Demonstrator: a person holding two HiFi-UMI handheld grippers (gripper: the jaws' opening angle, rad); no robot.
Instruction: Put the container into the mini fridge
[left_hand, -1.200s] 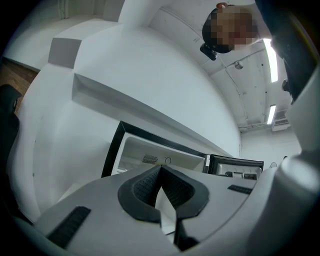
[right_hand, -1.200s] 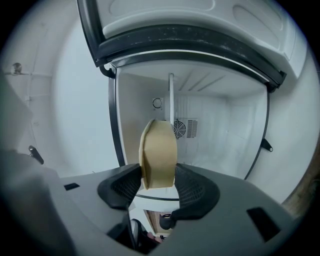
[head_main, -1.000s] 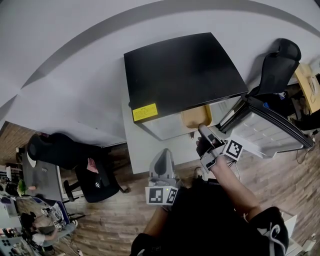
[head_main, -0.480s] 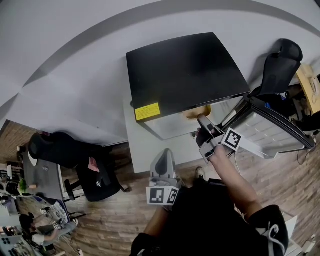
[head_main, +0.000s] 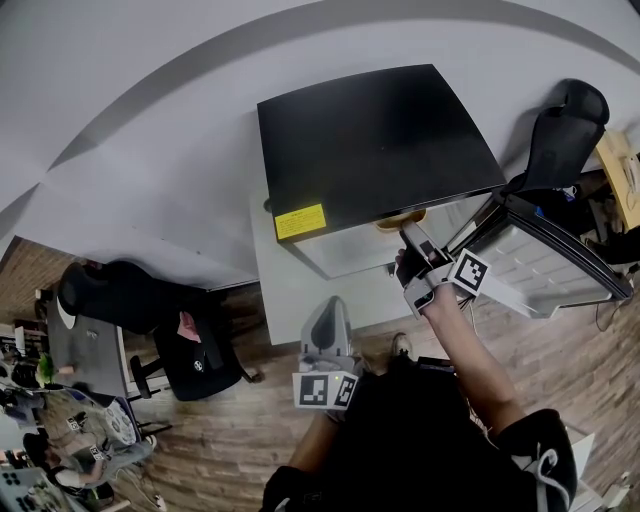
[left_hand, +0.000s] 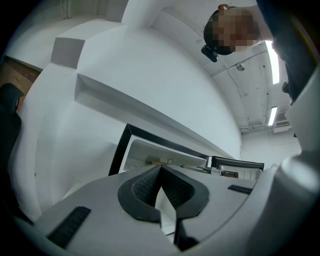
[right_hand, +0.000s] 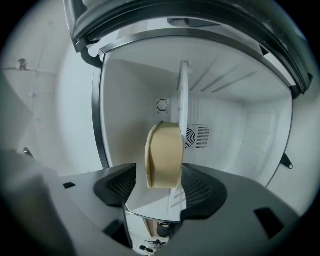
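White room, wood floor; mini fridge (head_main: 380, 150) stands door open on a low surface. Tan container (right_hand: 162, 155) sits inside against the shelf, between right tool (right_hand: 160, 186) jaws, apart and just been opening (one pad clear). Back straight out, no nudging. Idle left tool (left_hand: 161, 175): jaws together, empty.
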